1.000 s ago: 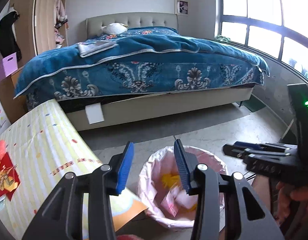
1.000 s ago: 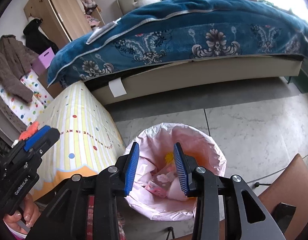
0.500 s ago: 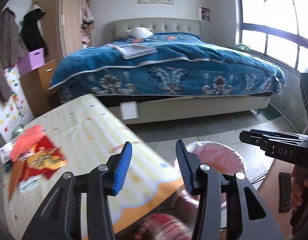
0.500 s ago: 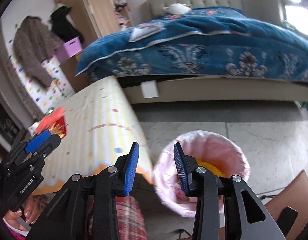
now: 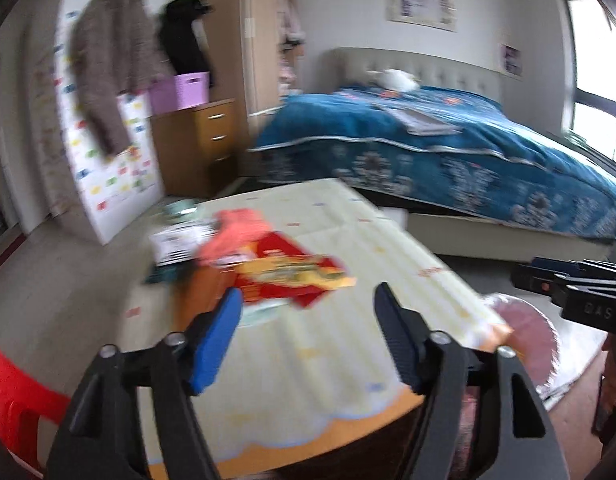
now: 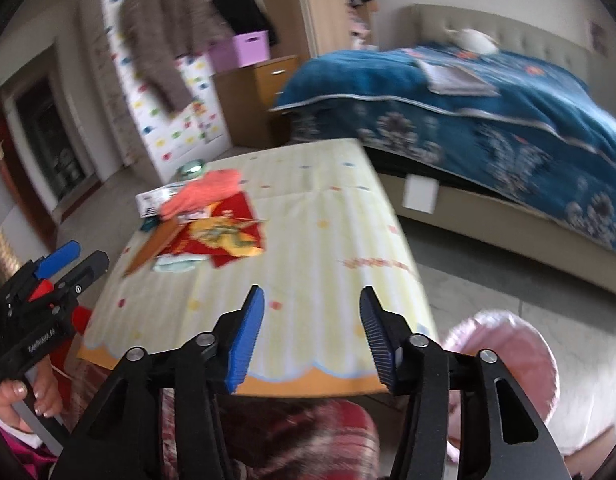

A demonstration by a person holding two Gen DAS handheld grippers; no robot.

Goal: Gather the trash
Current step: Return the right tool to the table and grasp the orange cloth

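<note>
Red and yellow flat wrappers lie with other litter on the striped yellow tablecloth, well ahead of the left gripper and right gripper, both wide apart and empty. Only the right view shows most of the pink-lined waste bin beside the table.

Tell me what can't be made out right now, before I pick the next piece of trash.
- Trash pile, both views: motion blur, print unreadable, items overlap.
- Small round object behind the pile: too blurred to identify.
- Pink-lined bin, both views: inside hidden by gripper fingers and the table edge.
- Left gripper, right gripper: open, empty.
</note>
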